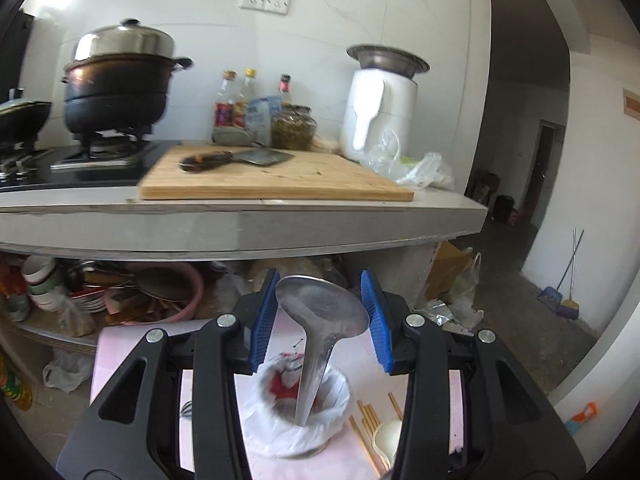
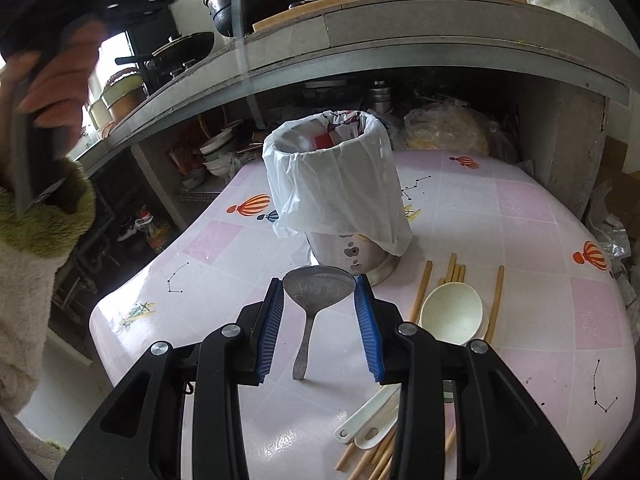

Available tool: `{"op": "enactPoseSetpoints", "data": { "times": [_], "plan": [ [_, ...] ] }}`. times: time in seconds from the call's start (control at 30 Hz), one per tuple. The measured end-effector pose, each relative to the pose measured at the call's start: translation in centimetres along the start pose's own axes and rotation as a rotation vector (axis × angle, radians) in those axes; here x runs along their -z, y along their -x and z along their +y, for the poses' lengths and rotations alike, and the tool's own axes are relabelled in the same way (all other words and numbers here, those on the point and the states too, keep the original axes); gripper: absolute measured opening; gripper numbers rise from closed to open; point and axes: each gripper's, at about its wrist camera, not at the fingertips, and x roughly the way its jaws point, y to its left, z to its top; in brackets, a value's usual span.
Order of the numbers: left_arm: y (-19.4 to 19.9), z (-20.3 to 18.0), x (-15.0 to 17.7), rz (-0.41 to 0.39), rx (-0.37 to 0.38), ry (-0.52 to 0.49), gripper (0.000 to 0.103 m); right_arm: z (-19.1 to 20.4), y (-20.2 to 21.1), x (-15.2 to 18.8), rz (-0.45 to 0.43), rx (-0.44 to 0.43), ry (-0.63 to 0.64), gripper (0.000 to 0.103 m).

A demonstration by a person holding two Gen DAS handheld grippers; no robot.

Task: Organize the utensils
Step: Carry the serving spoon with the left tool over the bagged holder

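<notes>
My left gripper (image 1: 320, 292) is shut on the bowl of a metal spoon (image 1: 320, 312). Its handle hangs down over the utensil holder (image 1: 296, 432), which is lined with a white plastic bag. My right gripper (image 2: 319, 288) is shut on the bowl of a second metal spoon (image 2: 318, 286), handle pointing down at the pink table (image 2: 520, 240). This spoon hangs just in front of the holder (image 2: 336, 184). To the right of the holder lie wooden chopsticks (image 2: 422, 292), a cream ladle spoon (image 2: 452, 314) and white spoons (image 2: 372, 424).
A grey counter (image 1: 240, 220) overhangs the table's far side, carrying a cutting board (image 1: 276, 180) with a cleaver, pots, bottles and a white appliance. Bowls and clutter fill the shelf beneath. A person's hand (image 2: 52, 80) in a fleecy sleeve is blurred at the upper left.
</notes>
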Motion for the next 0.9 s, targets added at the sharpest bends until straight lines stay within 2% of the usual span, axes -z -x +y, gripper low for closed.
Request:
{"op": "enactPoseSetpoints", "data": {
  "times": [0.23, 0.4, 0.63, 0.9],
  "plan": [
    [-7.2, 0.5, 1.9, 0.077, 0.007, 0.038, 0.040, -0.7, -0.4, -0.2, 0.006, -0.022, -0.012, 0.036],
    [-10.6, 1.1, 4.3, 0.132, -0.010, 0.063, 0.040, -0.9, -0.4, -0.2, 0.007, -0.030, -0.012, 0.036],
    [-12.3, 1.3, 7.5, 0.169, -0.022, 0.064, 0.040, -1.2, -0.5, -0.4, 0.007, -0.038, -0.016, 0.036],
    [-12.9, 1.1, 9.1, 0.193, -0.028, 0.057, 0.040, -1.5, -0.3, -0.4, 0.006, -0.034, -0.021, 0.036]
  ]
}}
